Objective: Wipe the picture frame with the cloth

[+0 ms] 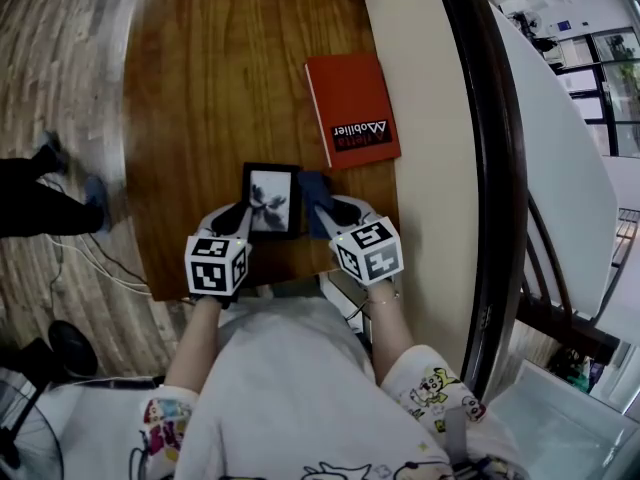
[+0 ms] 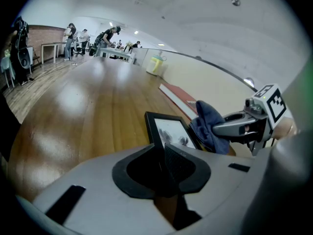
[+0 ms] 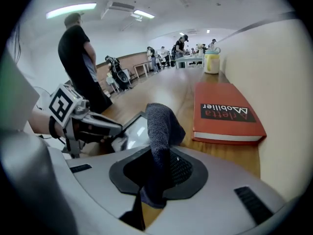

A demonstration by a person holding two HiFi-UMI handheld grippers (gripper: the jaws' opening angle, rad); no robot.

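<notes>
Left gripper (image 2: 164, 155) is clamped on the near edge of the black picture frame (image 2: 168, 130), steadying it for wiping, I'd say. Right gripper (image 3: 157, 168) pinches the soft blue knit cloth (image 3: 160, 124), bunched just beside the frame's glossy glass. Beyond it, a red hardback book (image 3: 226, 116) lies on the polished wooden table (image 3: 176, 89).

Red book (image 1: 352, 108) cover: white "Mobilier"; 2nd word approx. "Arletta".
</notes>
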